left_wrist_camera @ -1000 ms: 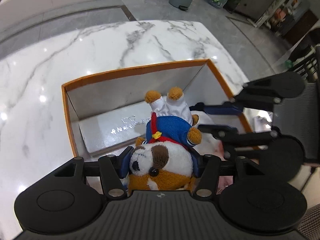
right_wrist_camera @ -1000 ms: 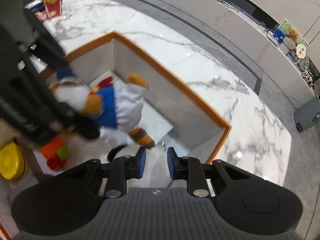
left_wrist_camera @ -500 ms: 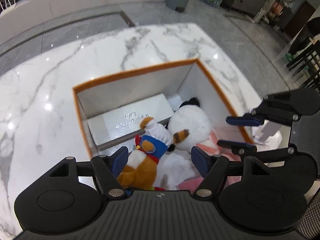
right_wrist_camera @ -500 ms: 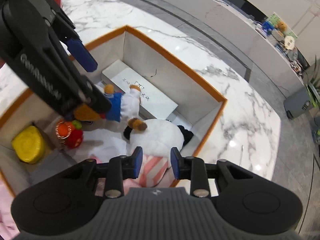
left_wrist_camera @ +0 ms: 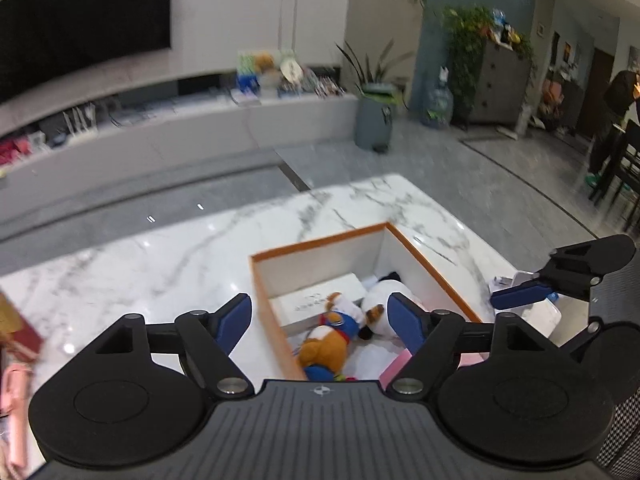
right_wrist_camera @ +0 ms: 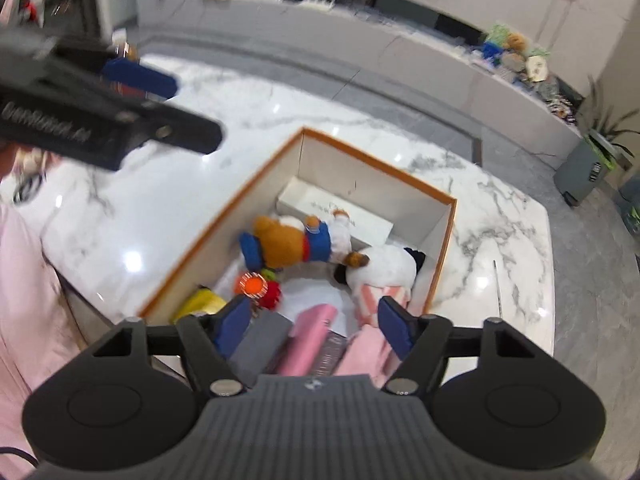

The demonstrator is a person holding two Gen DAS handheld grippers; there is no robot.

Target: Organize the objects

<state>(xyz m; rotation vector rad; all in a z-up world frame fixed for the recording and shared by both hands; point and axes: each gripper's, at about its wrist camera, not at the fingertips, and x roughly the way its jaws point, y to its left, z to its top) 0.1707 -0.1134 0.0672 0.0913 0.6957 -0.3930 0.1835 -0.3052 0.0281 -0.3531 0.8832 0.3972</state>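
A plush dog (left_wrist_camera: 328,336) (right_wrist_camera: 296,240) in a blue and white outfit lies on its side in the orange-rimmed white box (left_wrist_camera: 316,242) (right_wrist_camera: 376,160). It rests against a round white plush (right_wrist_camera: 384,268) and a flat white carton (right_wrist_camera: 332,208). My left gripper (left_wrist_camera: 320,320) hovers above the box's near left corner. Its jaws are opening and nothing is between them. My right gripper (right_wrist_camera: 314,322) hangs over the box's near end. Its jaws are also opening and hold nothing.
The box also holds an orange-red toy (right_wrist_camera: 256,284), a yellow object (right_wrist_camera: 200,300), pink items (right_wrist_camera: 316,336) and a grey slab (right_wrist_camera: 260,340). It stands on a marble table (left_wrist_camera: 160,264). A pink sleeve (right_wrist_camera: 24,280) is at the left. A person (left_wrist_camera: 616,120) stands far off.
My left gripper let go of the plush dog, which now lies in the box. Both grippers rose and drew back from the box, and both opened wider.
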